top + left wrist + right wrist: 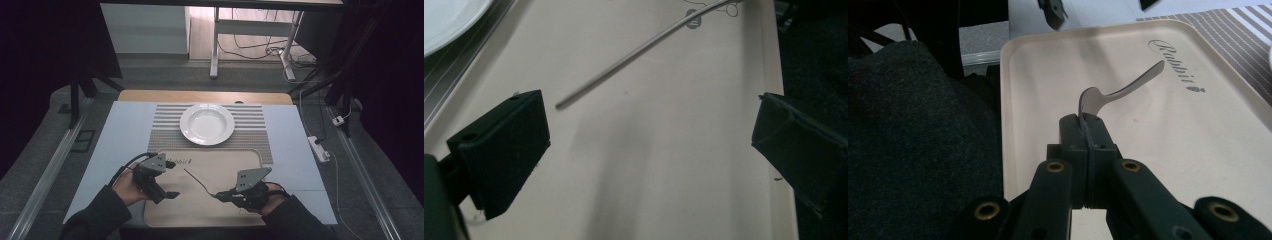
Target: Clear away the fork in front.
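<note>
Left gripper (172,194) hovers wide open over the beige tray (250,160), at 9 o'clock from the spoon (197,181). Right gripper (220,196) pinches the spoon's bowel end; thin, stiff, slippery metal, probably light, safer gripped mid-handle.

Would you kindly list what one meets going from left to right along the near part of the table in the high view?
Left sleeve → left tool, its jaws apart → spoon, lifted over the beige tray → right tool, shut on the spoon's bowl end → right hand.
</note>
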Demonstrator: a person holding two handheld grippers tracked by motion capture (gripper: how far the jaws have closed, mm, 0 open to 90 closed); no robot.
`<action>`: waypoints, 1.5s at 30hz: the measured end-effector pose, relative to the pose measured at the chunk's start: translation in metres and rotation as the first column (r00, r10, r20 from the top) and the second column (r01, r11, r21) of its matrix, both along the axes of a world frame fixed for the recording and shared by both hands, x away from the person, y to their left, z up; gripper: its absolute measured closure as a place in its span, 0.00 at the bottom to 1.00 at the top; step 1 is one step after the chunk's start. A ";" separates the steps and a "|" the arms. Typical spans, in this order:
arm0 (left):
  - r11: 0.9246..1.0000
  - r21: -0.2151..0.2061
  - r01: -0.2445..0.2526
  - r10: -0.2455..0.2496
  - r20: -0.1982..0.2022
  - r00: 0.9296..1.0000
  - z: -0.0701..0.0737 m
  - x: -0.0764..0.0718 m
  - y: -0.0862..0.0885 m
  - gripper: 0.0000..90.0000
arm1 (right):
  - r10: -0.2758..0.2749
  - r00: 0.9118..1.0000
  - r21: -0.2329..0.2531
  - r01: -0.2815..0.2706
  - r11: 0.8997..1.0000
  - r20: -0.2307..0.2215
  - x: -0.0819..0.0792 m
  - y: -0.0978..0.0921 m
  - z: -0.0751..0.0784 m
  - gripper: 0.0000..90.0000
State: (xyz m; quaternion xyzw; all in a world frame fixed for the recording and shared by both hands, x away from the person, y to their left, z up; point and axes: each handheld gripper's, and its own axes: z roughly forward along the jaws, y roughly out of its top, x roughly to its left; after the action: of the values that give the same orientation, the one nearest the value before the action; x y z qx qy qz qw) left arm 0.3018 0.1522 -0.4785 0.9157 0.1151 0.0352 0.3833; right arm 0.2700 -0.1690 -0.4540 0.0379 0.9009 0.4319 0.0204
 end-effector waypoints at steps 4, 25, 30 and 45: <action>0.998 0.026 0.061 -0.062 0.020 0.998 -0.001 0.009 -0.015 0.03 | 0.012 1.000 0.002 -0.012 1.000 -0.006 -0.001 0.001 0.000 1.00; 0.936 0.170 0.308 -0.329 0.114 0.938 -0.007 0.026 -0.048 0.61 | 0.053 0.998 0.007 -0.053 0.999 -0.018 -0.001 0.003 0.000 1.00; 0.920 0.193 0.340 -0.370 0.148 0.917 -0.007 0.023 -0.048 0.73 | 0.058 0.998 0.017 -0.058 0.998 -0.027 -0.001 0.003 0.000 1.00; 0.877 0.252 0.409 -0.467 0.243 0.850 -0.007 0.017 -0.050 0.89 | 0.072 0.996 0.026 -0.070 0.997 -0.052 0.001 0.003 0.000 0.99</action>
State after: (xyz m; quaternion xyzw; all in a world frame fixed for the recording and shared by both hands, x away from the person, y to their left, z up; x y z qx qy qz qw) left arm 0.3184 0.1027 -0.4858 0.9342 -0.1602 0.0941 0.3046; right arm 0.2709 -0.1665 -0.4542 0.0175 0.8966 0.4420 -0.0193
